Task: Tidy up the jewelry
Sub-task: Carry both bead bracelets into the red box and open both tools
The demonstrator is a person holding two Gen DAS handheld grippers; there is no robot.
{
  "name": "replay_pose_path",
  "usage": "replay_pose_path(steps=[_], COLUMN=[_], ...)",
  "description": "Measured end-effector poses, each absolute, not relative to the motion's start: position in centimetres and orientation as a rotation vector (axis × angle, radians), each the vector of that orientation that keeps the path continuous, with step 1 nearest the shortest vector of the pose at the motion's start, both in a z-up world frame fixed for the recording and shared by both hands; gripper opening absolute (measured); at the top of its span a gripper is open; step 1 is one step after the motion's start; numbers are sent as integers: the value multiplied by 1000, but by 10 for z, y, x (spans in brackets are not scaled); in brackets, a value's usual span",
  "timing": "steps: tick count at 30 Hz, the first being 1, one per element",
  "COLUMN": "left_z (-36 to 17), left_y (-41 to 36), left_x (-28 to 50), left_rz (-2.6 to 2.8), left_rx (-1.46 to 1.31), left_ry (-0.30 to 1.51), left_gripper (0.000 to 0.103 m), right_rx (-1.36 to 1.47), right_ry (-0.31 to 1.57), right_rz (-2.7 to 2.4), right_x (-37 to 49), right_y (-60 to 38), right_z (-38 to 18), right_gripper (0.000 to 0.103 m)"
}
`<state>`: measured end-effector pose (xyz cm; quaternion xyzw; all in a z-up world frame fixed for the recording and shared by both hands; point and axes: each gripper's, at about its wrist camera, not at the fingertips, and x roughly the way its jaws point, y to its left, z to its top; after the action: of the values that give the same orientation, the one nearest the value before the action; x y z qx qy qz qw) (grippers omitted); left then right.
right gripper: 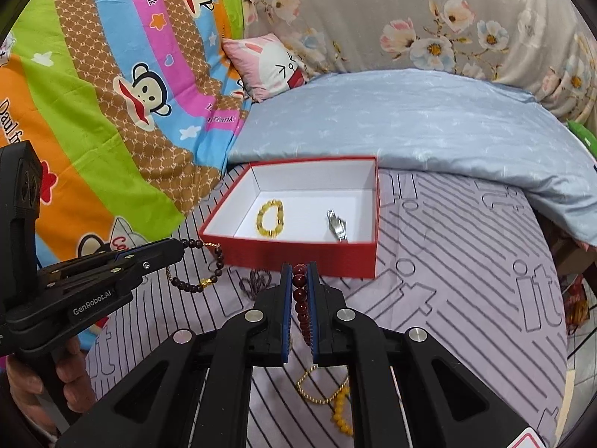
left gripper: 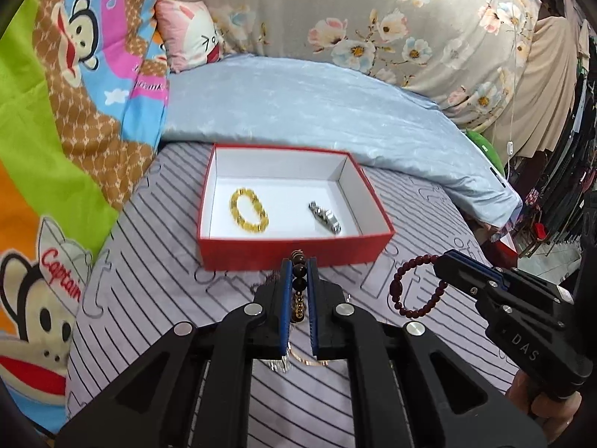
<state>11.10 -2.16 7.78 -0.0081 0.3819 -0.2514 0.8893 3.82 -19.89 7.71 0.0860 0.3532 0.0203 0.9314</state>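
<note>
Bracelets are carried in both claws, just short of the red box [left gripper: 294,252]. A dark bead bracelet with gold beads [right gripper: 209,268] is pinched by the left claw [left gripper: 299,272], its fingers pressed onto the strand, and a maroon bead bracelet [left gripper: 414,283] is pinched the same way by the right claw [right gripper: 299,274]. Each loop is gripped at one side and hangs free beside the fingers, probably so that it can be dropped over the box's near wall. Inside the white-lined box, a yellow bead bracelet [left gripper: 249,210] lies at the left and a silver metal watch or link bracelet [left gripper: 325,217] at the right, well apart, with bare floor between them. Nearer the cameras, a gold chain [right gripper: 317,388] and a string of yellow beads [right gripper: 341,410] lie on the striped bedsheet [left gripper: 149,280], unsorted. The box stands on the bed, in front of a pale blue quilt [left gripper: 317,104].
</note>
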Motion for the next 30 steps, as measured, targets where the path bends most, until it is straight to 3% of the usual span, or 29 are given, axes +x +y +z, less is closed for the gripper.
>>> replay_pose_path(steps=[13,30], left_z=[92,41], left_y=[-51,-84], left_x=[191,280], left_rz=[-464,-394], left_rx=[36,62], left_ry=[747,829], left_gripper=[7,7], right_rx=[152,192], right_ry=[663,768], right_rz=[48,36], right_x=[122,224], right_y=[-207,-225], right_z=[101,43], right_gripper=[8,8])
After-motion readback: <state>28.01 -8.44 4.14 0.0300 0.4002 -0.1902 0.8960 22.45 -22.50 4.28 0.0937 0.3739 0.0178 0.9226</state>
